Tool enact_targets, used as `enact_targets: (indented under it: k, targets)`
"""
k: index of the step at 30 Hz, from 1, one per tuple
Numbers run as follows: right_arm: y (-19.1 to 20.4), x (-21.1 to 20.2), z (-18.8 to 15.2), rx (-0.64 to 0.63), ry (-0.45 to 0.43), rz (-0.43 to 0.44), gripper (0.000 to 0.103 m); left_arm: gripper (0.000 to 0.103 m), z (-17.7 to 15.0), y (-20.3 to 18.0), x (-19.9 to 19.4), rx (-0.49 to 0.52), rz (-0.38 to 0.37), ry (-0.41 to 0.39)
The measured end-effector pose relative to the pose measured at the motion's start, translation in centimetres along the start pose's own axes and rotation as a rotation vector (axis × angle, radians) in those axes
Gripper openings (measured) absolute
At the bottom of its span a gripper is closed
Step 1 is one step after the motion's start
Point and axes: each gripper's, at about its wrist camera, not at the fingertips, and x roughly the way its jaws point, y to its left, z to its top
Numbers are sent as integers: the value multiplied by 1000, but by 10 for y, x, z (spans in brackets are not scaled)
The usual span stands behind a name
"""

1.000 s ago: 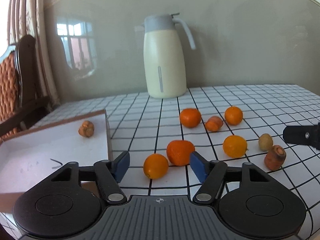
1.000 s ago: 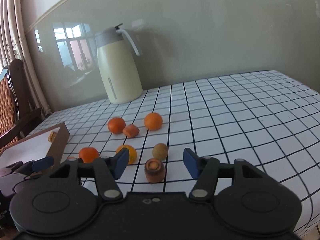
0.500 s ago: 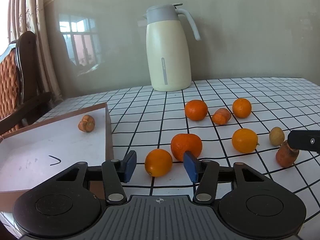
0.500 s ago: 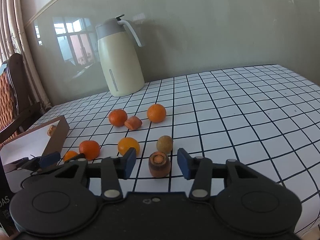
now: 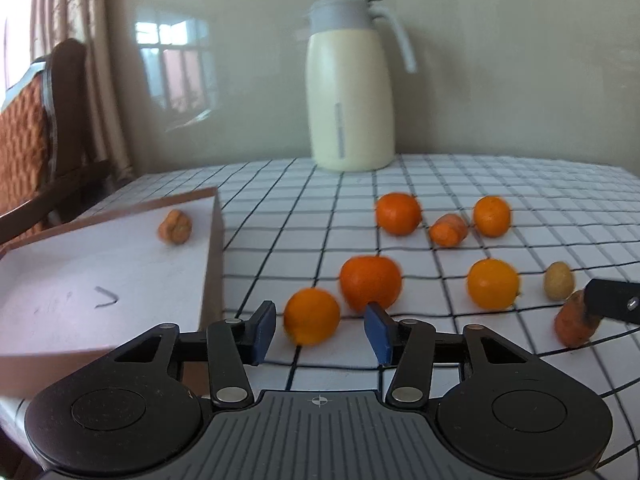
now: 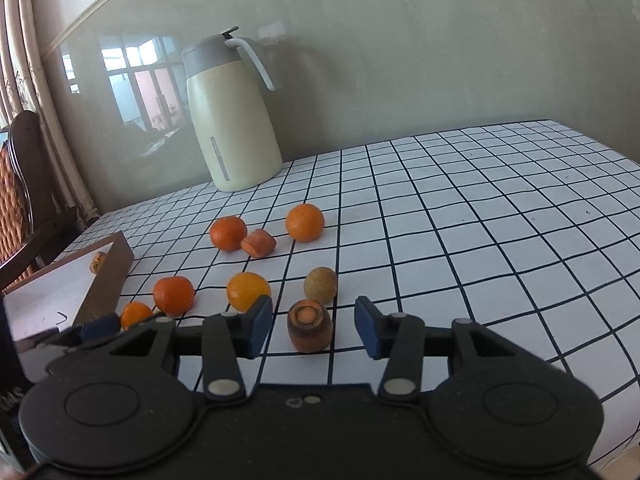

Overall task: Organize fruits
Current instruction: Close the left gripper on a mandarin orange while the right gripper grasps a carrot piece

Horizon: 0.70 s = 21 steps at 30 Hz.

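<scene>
A small orange [image 5: 312, 315] lies on the checked tablecloth between the blue pads of my left gripper [image 5: 320, 332]. Its jaws are closing, with a gap still showing on each side of the fruit. Just behind sits a darker mandarin [image 5: 370, 283]. In the right wrist view a cut carrot stump [image 6: 310, 330] stands upright between the pads of my right gripper [image 6: 312, 326], which do not touch it. A white shallow box [image 5: 212, 256] at the left holds one knobbly orange piece [image 5: 175, 227].
Scattered on the cloth are a yellow orange [image 6: 248, 291], a small brown round fruit [image 6: 320, 285], two farther oranges [image 6: 228, 233] [image 6: 305, 222] and a carrot chunk [image 6: 258, 243]. A cream thermos jug [image 6: 232, 120] stands by the back wall. A wooden chair [image 5: 32, 140] is at the left.
Both grippers' jaws have narrowed, the left around the small orange and the right around the carrot stump. The left gripper has edged left, so the orange now sits centred between its pads.
</scene>
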Motion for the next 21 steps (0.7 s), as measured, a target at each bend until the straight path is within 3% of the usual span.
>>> enact_targets:
  k: [5, 7, 9, 21]
  targets:
    - [2, 1, -1, -7, 5, 5, 38, 49, 1, 3, 6, -32, -4, 22]
    - [2, 3, -1, -7, 11, 4, 38, 37, 2, 4, 8, -42, -14, 21]
    - [1, 4, -2, -4, 15, 2, 38, 33, 1, 3, 9, -35, -18, 14]
    - [0, 16, -3, 10, 33, -7, 35, 33, -2, 10, -2, -38, -74, 11]
